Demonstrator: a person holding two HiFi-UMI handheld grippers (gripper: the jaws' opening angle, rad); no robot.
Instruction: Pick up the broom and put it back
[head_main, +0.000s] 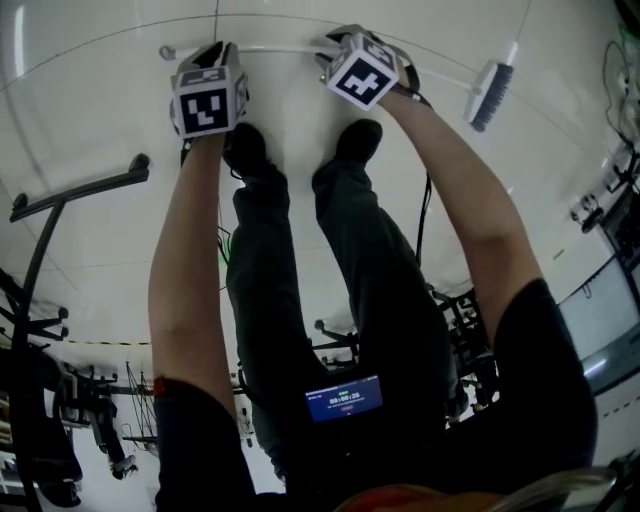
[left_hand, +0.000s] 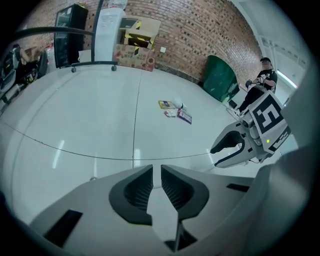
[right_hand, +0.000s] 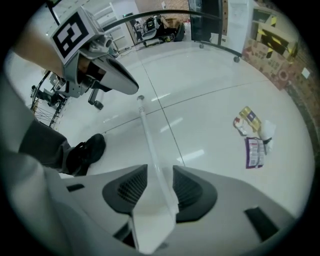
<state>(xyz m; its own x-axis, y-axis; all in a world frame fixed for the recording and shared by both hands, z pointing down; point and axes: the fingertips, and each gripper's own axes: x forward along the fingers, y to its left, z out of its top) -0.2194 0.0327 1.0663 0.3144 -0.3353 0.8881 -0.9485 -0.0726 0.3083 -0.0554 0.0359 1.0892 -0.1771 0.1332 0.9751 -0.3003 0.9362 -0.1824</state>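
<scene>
The broom lies on the white floor, its white handle (head_main: 280, 47) running left to right and its blue-bristled head (head_main: 489, 95) at the far right. In the head view my right gripper (head_main: 345, 52) is over the middle of the handle and my left gripper (head_main: 205, 62) over its left end. The right gripper (right_hand: 160, 182) is open, with the handle (right_hand: 147, 135) passing between its pads, a gap on either side. The left gripper (left_hand: 156, 175) shows only a thin slit between its pads, with bare floor behind and nothing held. The handle's tip (right_hand: 140, 98) lies just below it.
The person's two black shoes (head_main: 245, 145) stand just behind the handle. Litter packets (right_hand: 255, 135) lie on the floor to the right. A black rail (head_main: 80, 190) runs at the left; a green bin (left_hand: 220, 77), boxes (left_hand: 135, 50) and a brick wall stand farther off.
</scene>
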